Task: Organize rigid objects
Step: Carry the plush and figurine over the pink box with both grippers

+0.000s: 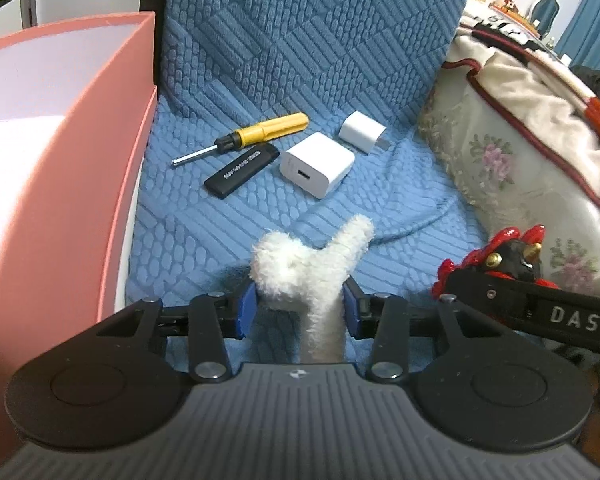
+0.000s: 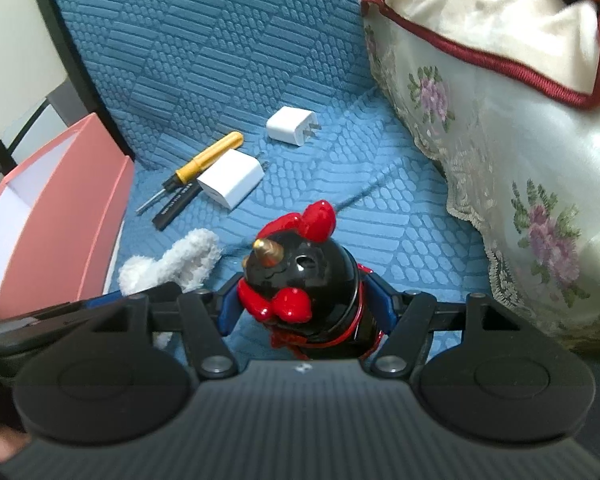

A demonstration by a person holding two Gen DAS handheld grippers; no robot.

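Note:
My left gripper (image 1: 298,309) is shut on a white fluffy plush toy (image 1: 300,264), which sticks up between the blue pads (image 1: 246,312). My right gripper (image 2: 306,308) is shut on a glossy black-and-red rooster figurine (image 2: 300,268), also seen at the right of the left wrist view (image 1: 512,256). On the blue seat ahead lie a yellow-handled screwdriver (image 1: 260,132), a black USB stick (image 1: 242,170), a large white charger (image 1: 318,164) and a small white charger (image 1: 360,130). An open pink box (image 1: 80,160) stands at the left.
A blue textured cover (image 1: 300,40) drapes the seat and backrest. To the right are a cream floral cushion (image 1: 520,168) and a white blanket with dark red trim (image 1: 540,92). The plush (image 2: 180,264) hangs just left of the rooster.

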